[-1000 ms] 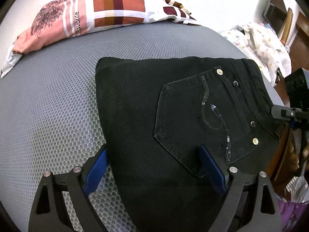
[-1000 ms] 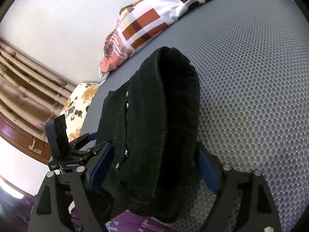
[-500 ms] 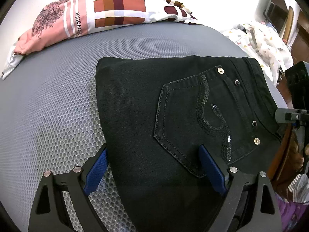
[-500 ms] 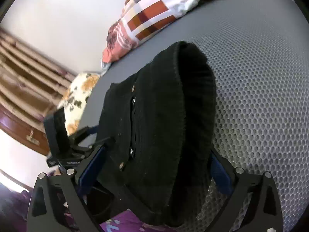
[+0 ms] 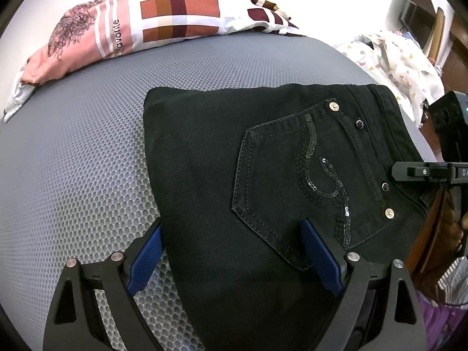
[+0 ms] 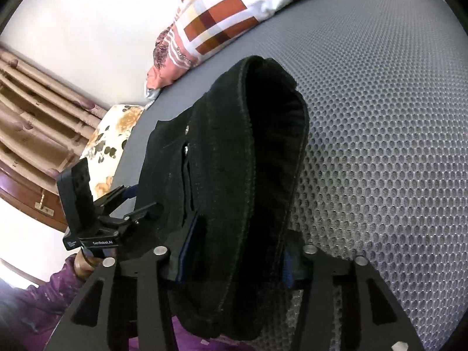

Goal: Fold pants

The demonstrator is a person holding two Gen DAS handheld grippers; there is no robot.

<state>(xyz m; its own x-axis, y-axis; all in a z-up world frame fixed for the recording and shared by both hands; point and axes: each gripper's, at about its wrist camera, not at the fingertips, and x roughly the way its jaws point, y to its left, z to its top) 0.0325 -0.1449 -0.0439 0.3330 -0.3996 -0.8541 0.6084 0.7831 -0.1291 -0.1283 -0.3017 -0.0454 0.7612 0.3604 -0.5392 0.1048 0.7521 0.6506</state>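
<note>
Folded into a thick black stack, the pants [image 5: 263,175] were laid on the grey mesh mattress [image 5: 73,161], back pocket [image 5: 301,187] upward with its sequin swirl and metal rivets showing. The left gripper [image 5: 234,259] was held at the near edge of the stack, its jaws spread wide with the cloth between the blue pads [image 5: 144,259], neither pad being seen to press on it. The right gripper [image 6: 234,256] was seen at the waistband end, its jaws drawn in against a raised fold of the pants [image 6: 248,161], which was gripped between them and lifted into a hump above the mattress [image 6: 395,146]. On the left gripper's body, seen from the right wrist camera, a white label reading "GenRoboT.AI" or similar was made out, though not sharply. A checked pillow [image 5: 140,23] was lying at the far side of the mattress, and the word "favorite" was printed on its pink part.
</note>
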